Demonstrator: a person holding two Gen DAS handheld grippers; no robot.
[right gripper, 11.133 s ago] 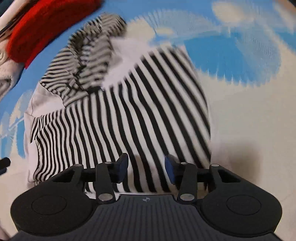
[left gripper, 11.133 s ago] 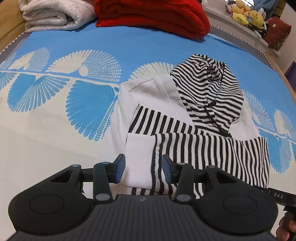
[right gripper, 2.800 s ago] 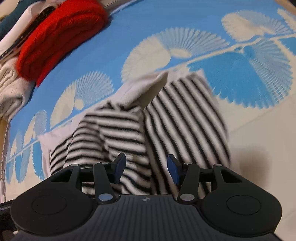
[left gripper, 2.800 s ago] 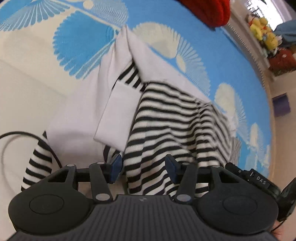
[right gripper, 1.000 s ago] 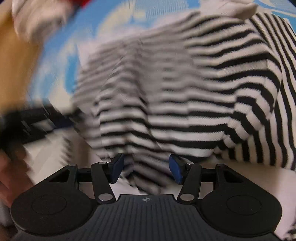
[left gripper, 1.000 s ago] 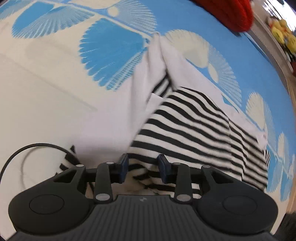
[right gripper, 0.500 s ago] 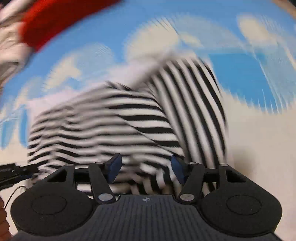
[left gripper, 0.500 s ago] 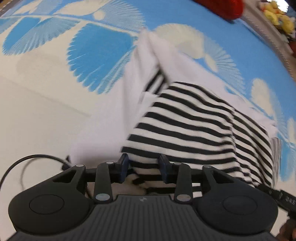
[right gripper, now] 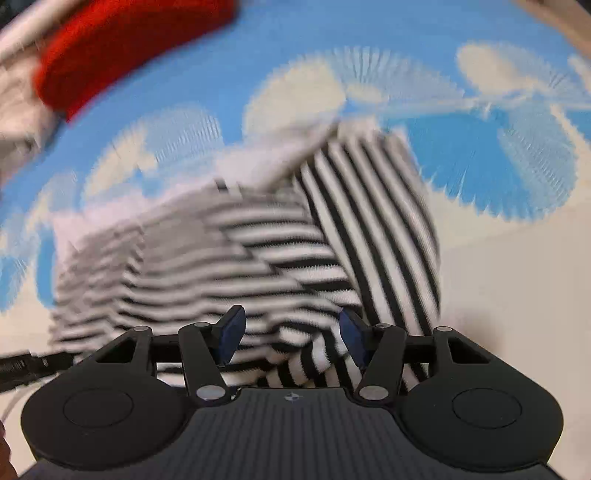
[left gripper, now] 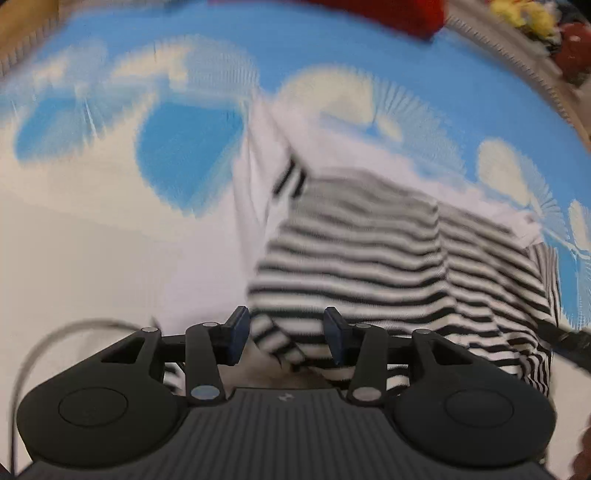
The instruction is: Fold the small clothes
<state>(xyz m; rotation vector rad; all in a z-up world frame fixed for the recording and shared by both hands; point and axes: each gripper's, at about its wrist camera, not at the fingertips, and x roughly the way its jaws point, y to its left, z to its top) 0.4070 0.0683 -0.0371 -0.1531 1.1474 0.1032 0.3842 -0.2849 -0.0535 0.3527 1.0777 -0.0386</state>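
A black-and-white striped hooded top lies folded over on itself on the blue and cream bed cover, with its white lining showing along the left and far edges. My left gripper hangs just above the near edge of the top. Its jaws are opening, and a striped fold sits loose between the pads without being pressed. In the right wrist view the same top is blurred. My right gripper stands open over its near right corner, where a striped hump lies between the fingers untouched.
A red blanket and a folded white blanket lie at the far edge of the bed. Stuffed toys sit on a ledge at the far right. A grey cable loops on the cover left of my left gripper.
Both grippers have drawn back and up from the top, which now sits lower in both views. The left jaws have widened and let the striped edge go.
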